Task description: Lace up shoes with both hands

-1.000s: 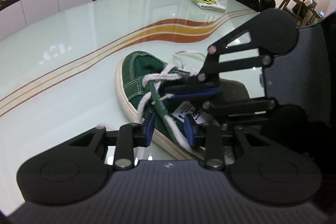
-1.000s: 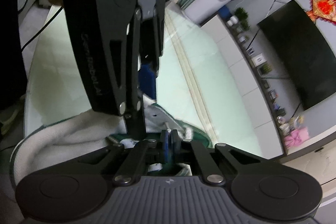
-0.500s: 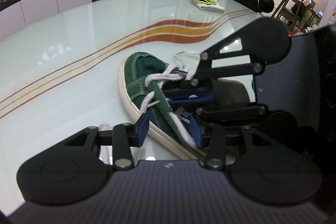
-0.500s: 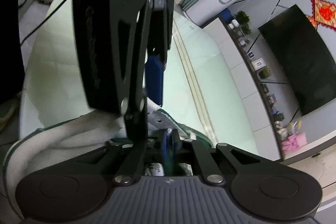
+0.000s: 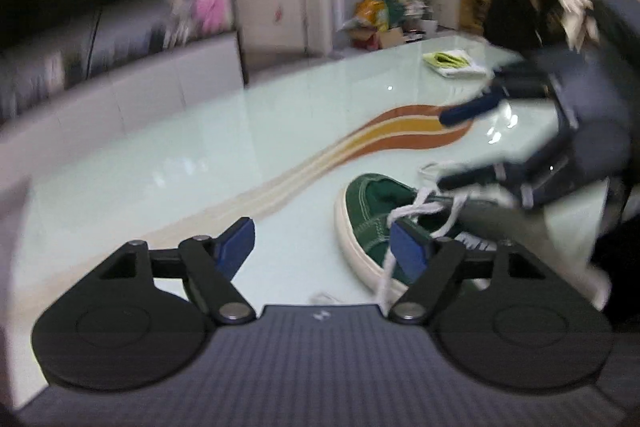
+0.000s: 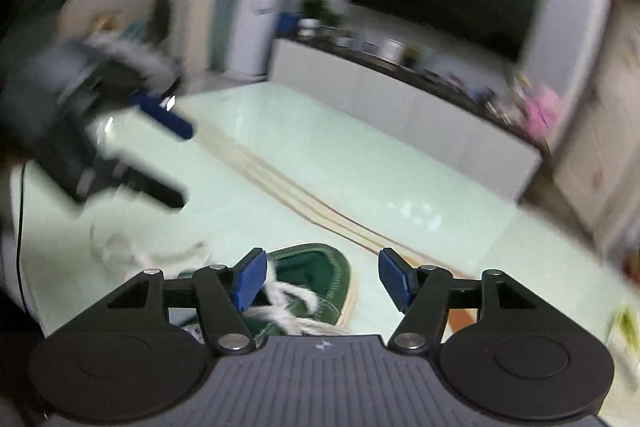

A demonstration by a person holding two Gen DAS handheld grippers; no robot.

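Both grippers' fingers spread wide, gripping nothing. Green sneaker [image 5: 380,211] lies on the glass surface [image 5: 200,163], toe pointing away, just right of the left gripper [image 5: 322,247]. White lace [image 5: 424,203] is loosely crossed; right gripper [image 6: 320,277] hangs directly above it, nearer.

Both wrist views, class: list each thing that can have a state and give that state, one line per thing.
Left gripper: open, holding nothing.
Right gripper: open, holding nothing.
Green shoe: lying on the table, partly laced.
White lace: loose, untied.
Folded cloth: lying on the far table edge.

Glossy glass table [image 5: 208,163], green suede-like shoe [image 5: 372,227], woven lace [image 5: 420,205]
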